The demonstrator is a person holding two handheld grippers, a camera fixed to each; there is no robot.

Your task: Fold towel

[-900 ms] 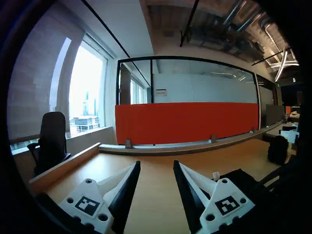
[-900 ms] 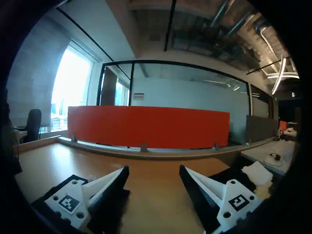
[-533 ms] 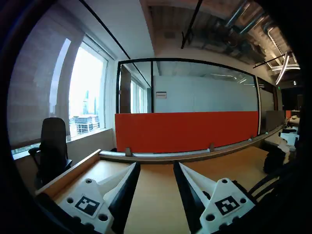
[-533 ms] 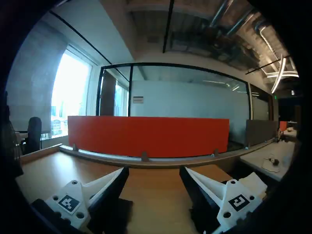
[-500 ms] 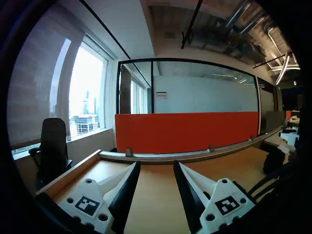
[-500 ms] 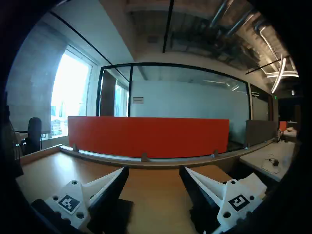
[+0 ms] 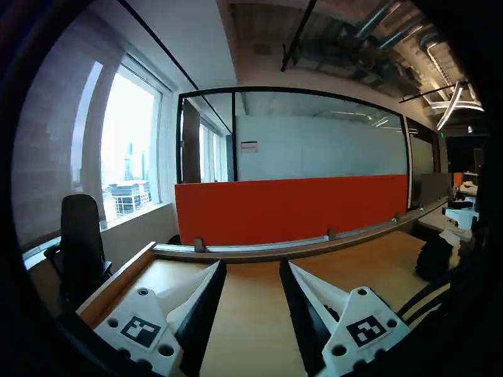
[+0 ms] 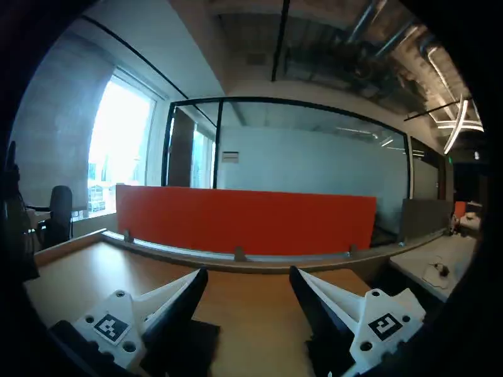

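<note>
My left gripper (image 7: 251, 264) is open above the wooden desk (image 7: 251, 314), with nothing between its white-and-black fingers. My right gripper (image 8: 247, 271) is open too, over the same desk (image 8: 251, 301), and holds nothing. Under the right gripper's fingers a dark flat thing (image 8: 192, 342) lies on the desk; I cannot tell whether it is the towel. In the left gripper view, a dark bulky shape with a white piece on top (image 7: 435, 256) sits at the far right of the desk; what it is stays unclear.
An orange divider (image 7: 289, 210) (image 8: 245, 220) runs along the desk's far edge, with glass walls behind it. A black office chair (image 7: 78, 242) stands by the window at left. Black cables (image 7: 434, 295) hang at the lower right. Another desk (image 8: 434, 257) lies to the right.
Both views have tipped up a little and turned slightly. The white crumpled thing by the right gripper's right finger has dropped out of sight. Both grippers stay open.
</note>
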